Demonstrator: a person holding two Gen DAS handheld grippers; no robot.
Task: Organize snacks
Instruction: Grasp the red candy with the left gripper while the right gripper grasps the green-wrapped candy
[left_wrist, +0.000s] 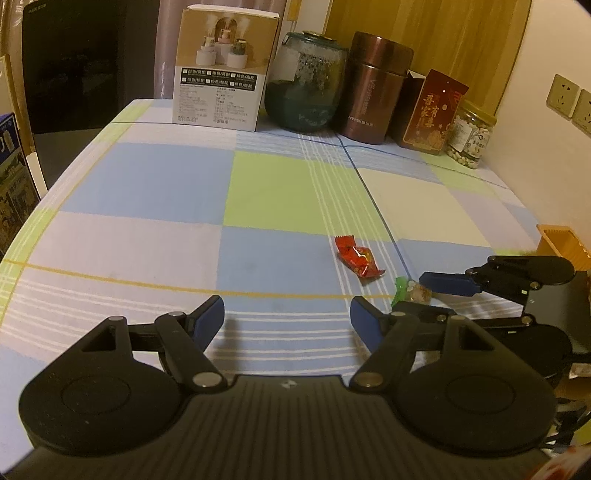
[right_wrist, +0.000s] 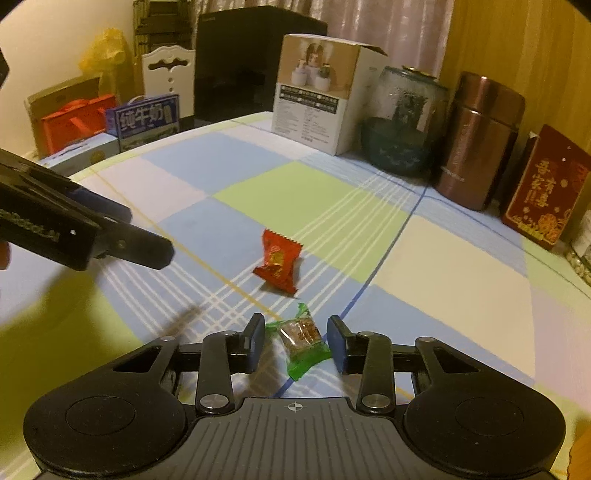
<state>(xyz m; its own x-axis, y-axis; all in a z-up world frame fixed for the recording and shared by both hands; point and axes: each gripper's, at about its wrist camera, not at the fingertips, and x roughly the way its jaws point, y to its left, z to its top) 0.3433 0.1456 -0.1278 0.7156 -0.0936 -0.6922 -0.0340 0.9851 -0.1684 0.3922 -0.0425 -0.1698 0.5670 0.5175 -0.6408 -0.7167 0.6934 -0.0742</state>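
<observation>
The green-wrapped candy (right_wrist: 303, 341) lies on the checked surface (right_wrist: 443, 266) between the right gripper's (right_wrist: 297, 341) parted fingers (right_wrist: 255, 341), touching neither, the red-wrapped candy (right_wrist: 277, 261) just beyond, while the left gripper (left_wrist: 287, 317) hovers wide open and empty.

The worktop (right_wrist: 443, 258) wears a matt woven cloth in pale checks. On it the red snack packet (right_wrist: 277, 260) is glossy, crinkled foil, and the green-ended sweet (right_wrist: 301, 338) has a clear, shiny plastic wrap. At the back stand a smooth printed cardboard box (right_wrist: 317, 92), a glass jar (right_wrist: 404, 122), perhaps frosted inside, and a brushed, coppery metal flask (right_wrist: 480, 140). Behind them runs satin wood panelling (left_wrist: 424, 33).
</observation>
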